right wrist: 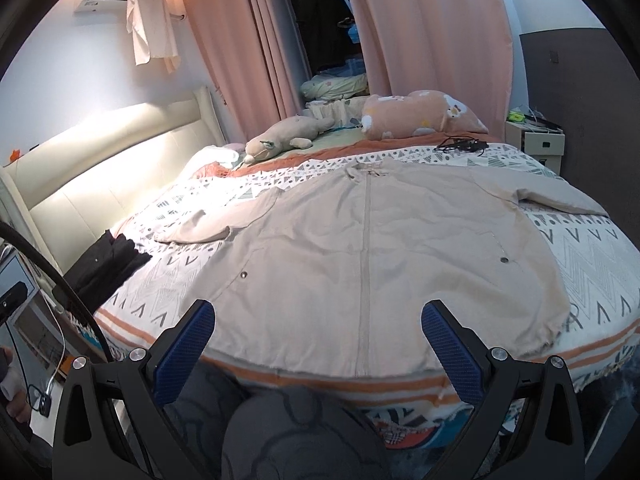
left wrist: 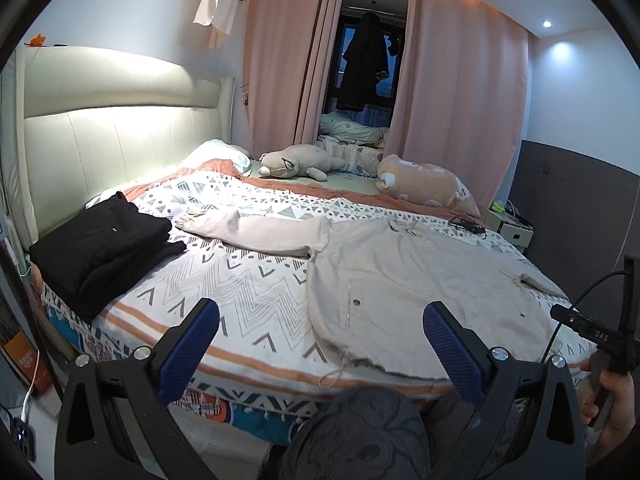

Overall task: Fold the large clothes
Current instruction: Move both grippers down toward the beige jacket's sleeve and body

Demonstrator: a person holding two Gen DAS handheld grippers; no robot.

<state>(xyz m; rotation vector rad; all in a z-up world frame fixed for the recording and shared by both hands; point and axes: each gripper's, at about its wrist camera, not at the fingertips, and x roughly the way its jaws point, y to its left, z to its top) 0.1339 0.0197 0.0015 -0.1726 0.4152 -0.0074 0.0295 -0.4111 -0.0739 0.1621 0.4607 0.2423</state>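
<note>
One garment looks finished: a black folded garment sits as a compact stack at the left of the left-wrist frame, near the cream headboard. The piece in hand now is the beige jacket, and it has not been folded at all as far as either view shows. It lies spread flat, front up, on the patterned bedspread, filling the centre of the right-wrist frame, its zip line running down the middle and its hem at the near edge of the bed. One sleeve stretches out toward the left of the frame, ending just short of the black stack; the other sleeve angles off to the upper right.

The left gripper hovers off the near edge of the bed with its blue-padded fingers spread wide and nothing between them. The right gripper hangs likewise over the hem, fingers wide apart and empty (neither touches the cloth).

So the jacket appears laid out and smoothed, ready for a first fold; my guess is the sleeves come in first, then the body is doubled.
</note>
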